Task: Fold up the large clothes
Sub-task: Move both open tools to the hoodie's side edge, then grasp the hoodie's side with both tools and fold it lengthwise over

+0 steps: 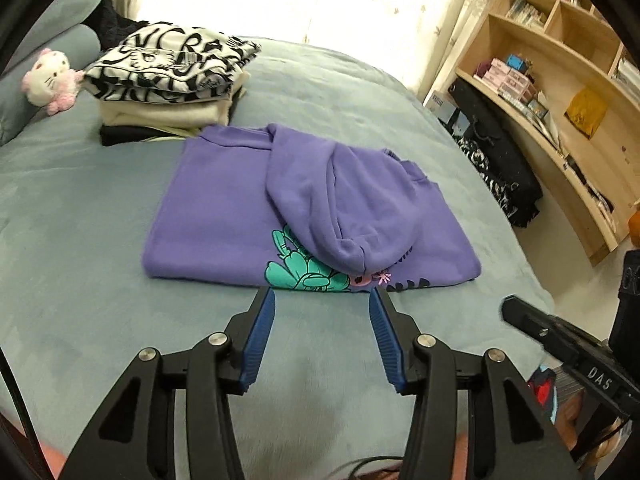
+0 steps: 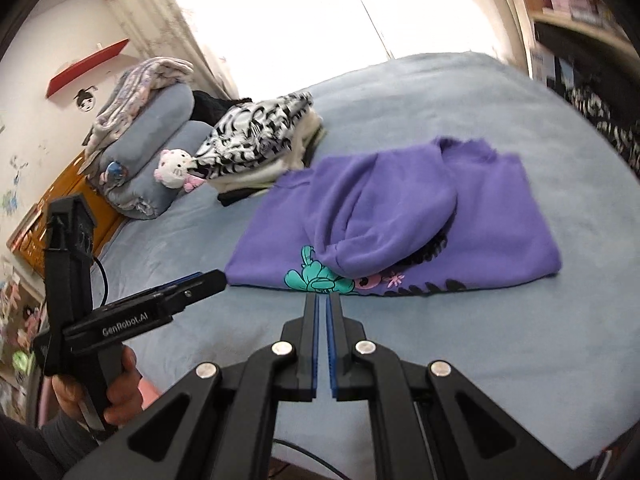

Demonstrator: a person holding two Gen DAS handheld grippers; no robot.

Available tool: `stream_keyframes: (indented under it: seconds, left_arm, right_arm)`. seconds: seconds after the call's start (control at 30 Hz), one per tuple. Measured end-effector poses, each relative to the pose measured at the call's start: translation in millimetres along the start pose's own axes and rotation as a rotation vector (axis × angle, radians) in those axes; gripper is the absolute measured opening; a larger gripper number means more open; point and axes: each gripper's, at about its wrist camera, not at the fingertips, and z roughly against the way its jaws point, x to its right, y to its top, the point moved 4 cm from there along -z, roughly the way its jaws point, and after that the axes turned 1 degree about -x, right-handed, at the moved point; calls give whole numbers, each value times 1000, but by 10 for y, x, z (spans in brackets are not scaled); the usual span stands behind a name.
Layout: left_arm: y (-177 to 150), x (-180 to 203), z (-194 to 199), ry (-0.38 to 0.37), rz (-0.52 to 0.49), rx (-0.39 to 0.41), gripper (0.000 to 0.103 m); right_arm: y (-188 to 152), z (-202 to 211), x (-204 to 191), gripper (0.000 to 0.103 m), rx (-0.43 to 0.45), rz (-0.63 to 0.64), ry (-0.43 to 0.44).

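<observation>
Left wrist view showed the purple hoodie [image 1: 240,216] lying on the blue bed [image 1: 80,208], already folded into a rough rectangle with its hood [image 1: 340,208] laid forward over the body and the printed cartoon peeking out under the hood's tip. The left hand-held gripper [image 1: 322,300] hung just short of the hoodie's near edge, its blue pads spread wide and holding nothing, so the garment lay straight ahead of it and centred between the fingers. The rectangle's long axis ran across the view, left to right, square to the line of the fingers. The right hand-held gripper [image 2: 323,304] pointed at the same near edge from its own view, its pads drawn nearly together with only a thin slit between them and no cloth caught. In that right wrist view the left tool reached in from the left, its tip close to the hoodie's near left corner; which of the two stood closer to the cloth could not be settled. A stack of folded clothes [image 1: 172,84] sat beyond the hoodie's far left corner, close to it, with a white plush cat [image 1: 50,80] beside it. By my reading, the coming move turned on that near edge: either a last fold away from the person, or a lift of the whole bundle toward the stack on the far left.
</observation>
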Motion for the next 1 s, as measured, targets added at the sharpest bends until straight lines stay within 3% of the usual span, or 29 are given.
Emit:
stream_keyframes:
  seconds: [0.2, 0.43, 0.6, 0.8, 1.0]
  left_arm:
    - [-80, -209, 158, -43, 73, -23, 52]
    - [-207, -515, -189, -53, 174, -127, 53]
    - [-251, -787, -621, -101, 283, -168, 53]
    - [-220, -1116, -1168, -128, 398, -152, 53]
    - [-8, -1345, -1592, -141, 473, -72, 53]
  right_arm:
    - [84, 312, -95, 4, 14, 98, -20]
    - [245, 168, -127, 4, 11, 260, -197]
    - [346, -286, 111, 4, -24, 192, -285]
    - [472, -794, 431, 4, -29, -6, -216]
    - [598, -1342, 526, 4, -14, -59, -211]
